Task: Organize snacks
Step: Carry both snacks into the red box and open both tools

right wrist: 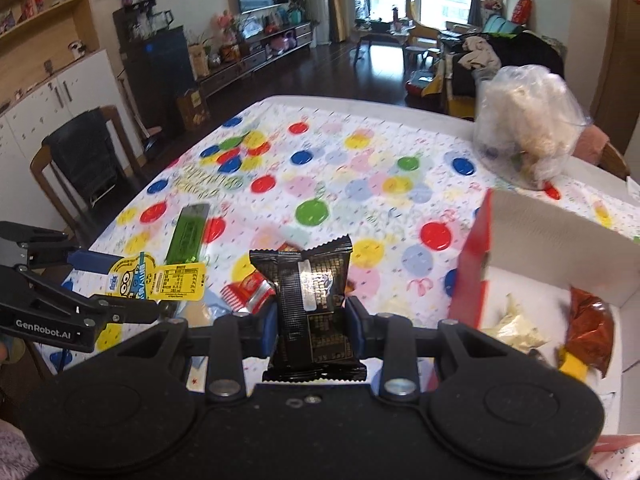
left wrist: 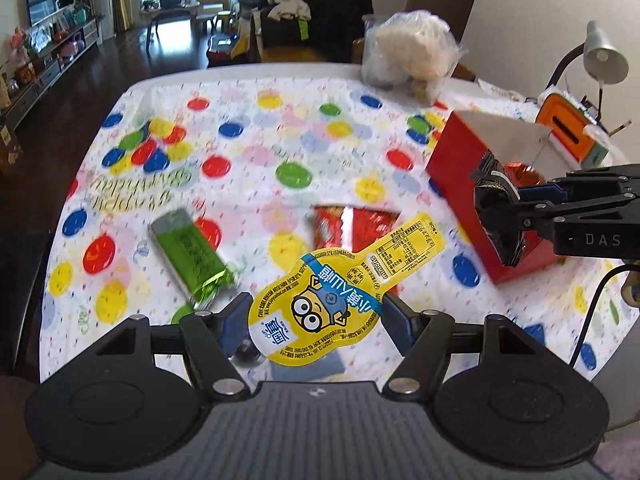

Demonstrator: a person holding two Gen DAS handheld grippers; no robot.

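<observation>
- The left tool point(left wrist: 314, 314) is pitched down toward the bench point(left wrist: 248, 92), and its blue pads pinch the round body of a yellow jelly cup point(left wrist: 320, 312) from either side.
- The cup's foil lid faces the left wrist camera; its long tab runs up and to the right, off the bench surface.
- The right tool point(right wrist: 312, 316) also slants down over the bench, pressed tight on a black snack packet point(right wrist: 310, 300) at its middle.
- The packet stands nearly upright between the pads, with its long axis running away from the camera and its crimped end on top.
- A red box point(right wrist: 472, 276), open on top, sits just right of the packet and holds other wrappers.
- A green snack bar point(left wrist: 192, 256) and a red wrapper point(left wrist: 352, 224) lie flat on the dotted cloth.
</observation>
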